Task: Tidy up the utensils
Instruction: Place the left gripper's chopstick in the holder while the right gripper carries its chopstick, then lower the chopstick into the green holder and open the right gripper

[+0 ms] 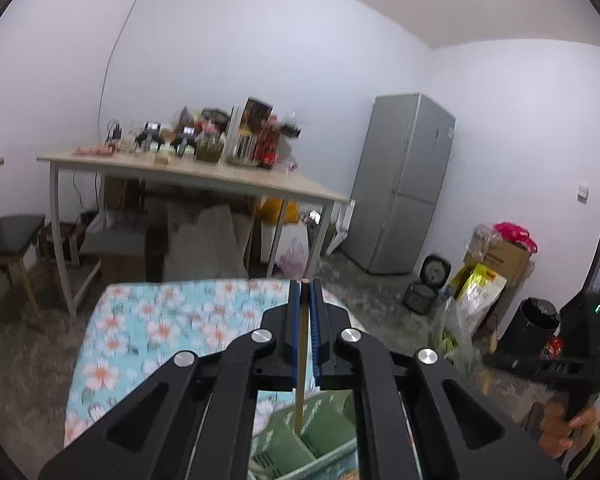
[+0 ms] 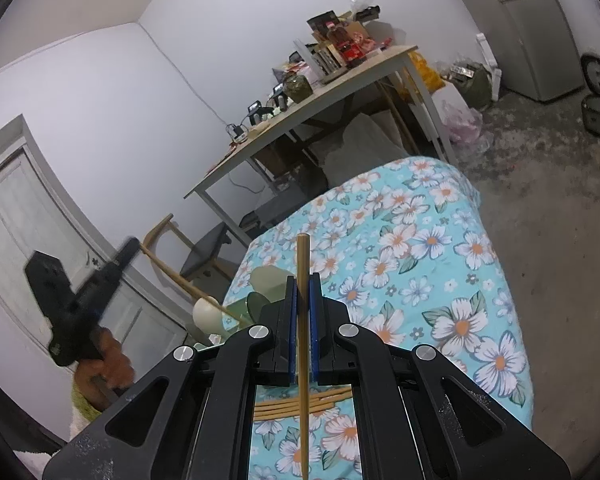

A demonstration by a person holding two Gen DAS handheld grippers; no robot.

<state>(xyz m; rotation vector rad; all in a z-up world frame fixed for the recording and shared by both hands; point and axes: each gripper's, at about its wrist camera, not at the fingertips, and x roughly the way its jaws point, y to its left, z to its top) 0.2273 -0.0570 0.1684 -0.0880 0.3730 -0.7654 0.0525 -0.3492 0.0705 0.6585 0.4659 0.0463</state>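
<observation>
My left gripper [image 1: 305, 282] is shut on a wooden chopstick [image 1: 299, 380] that hangs down into a green utensil holder [image 1: 300, 440] below it. My right gripper [image 2: 303, 276] is shut on another wooden chopstick [image 2: 303, 320] that runs along its fingers and sticks out past the tips. Several more chopsticks [image 2: 300, 402] lie on the floral tablecloth [image 2: 420, 260] under the right gripper. In the right wrist view the left gripper [image 2: 76, 300] shows at the left, its chopstick [image 2: 180, 276] slanting down toward a white spoon [image 2: 206, 312] and green holder parts [image 2: 260, 300].
A wooden table [image 1: 188, 174] cluttered with jars and bottles stands behind. A grey fridge [image 1: 400, 188] is at the right, with boxes and bags [image 1: 488, 272] on the floor. A dark stool [image 1: 8, 236] stands left. The right gripper's body [image 1: 572, 356] shows at the right edge.
</observation>
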